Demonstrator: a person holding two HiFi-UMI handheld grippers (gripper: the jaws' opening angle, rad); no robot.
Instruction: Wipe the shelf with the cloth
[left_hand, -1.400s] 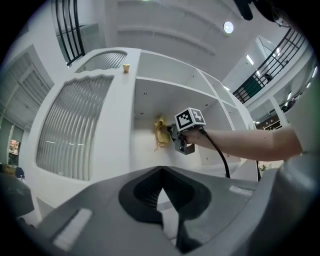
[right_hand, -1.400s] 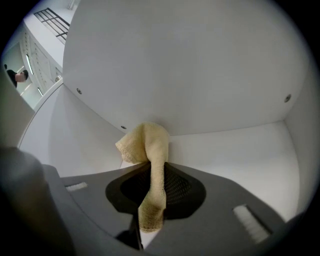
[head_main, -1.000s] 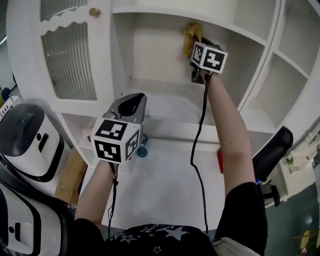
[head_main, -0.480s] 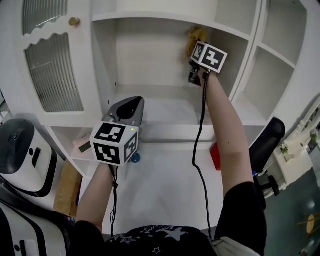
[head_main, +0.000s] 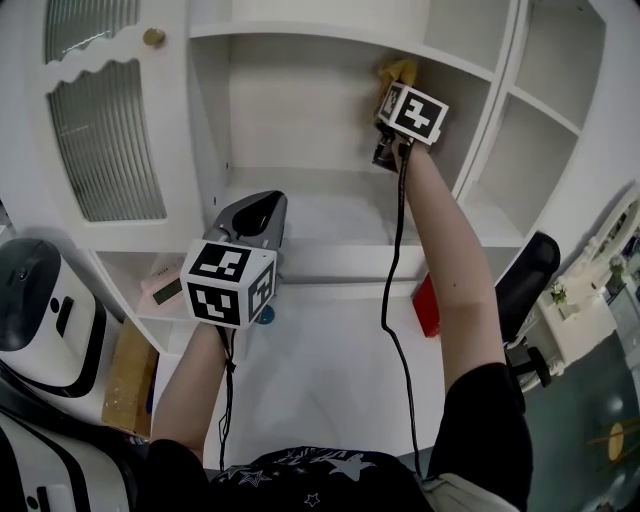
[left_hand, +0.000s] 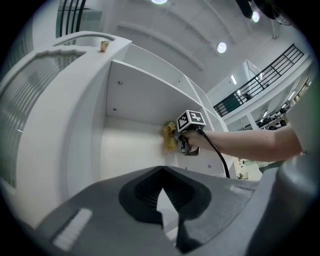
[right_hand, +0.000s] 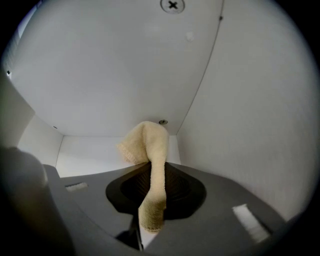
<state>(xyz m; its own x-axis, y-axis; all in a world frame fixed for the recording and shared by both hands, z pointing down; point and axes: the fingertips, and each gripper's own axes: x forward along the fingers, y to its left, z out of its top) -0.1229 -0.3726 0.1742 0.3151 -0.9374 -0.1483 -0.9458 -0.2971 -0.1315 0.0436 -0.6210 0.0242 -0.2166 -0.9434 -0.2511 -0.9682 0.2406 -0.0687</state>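
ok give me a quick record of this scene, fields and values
shelf unit: white, with an open middle compartment
cloth: yellow, bunched end up in the compartment's back right corner
right gripper: shut on cloth, high inside the compartment
left gripper: shut, empty, low in front of the shelf unit
cupboard door: ribbed glass, left of the compartment
contact: cloth looks pressed into the corner, not certain

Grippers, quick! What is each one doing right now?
Left gripper: shut, holding nothing.
Right gripper: shut on the yellow cloth.
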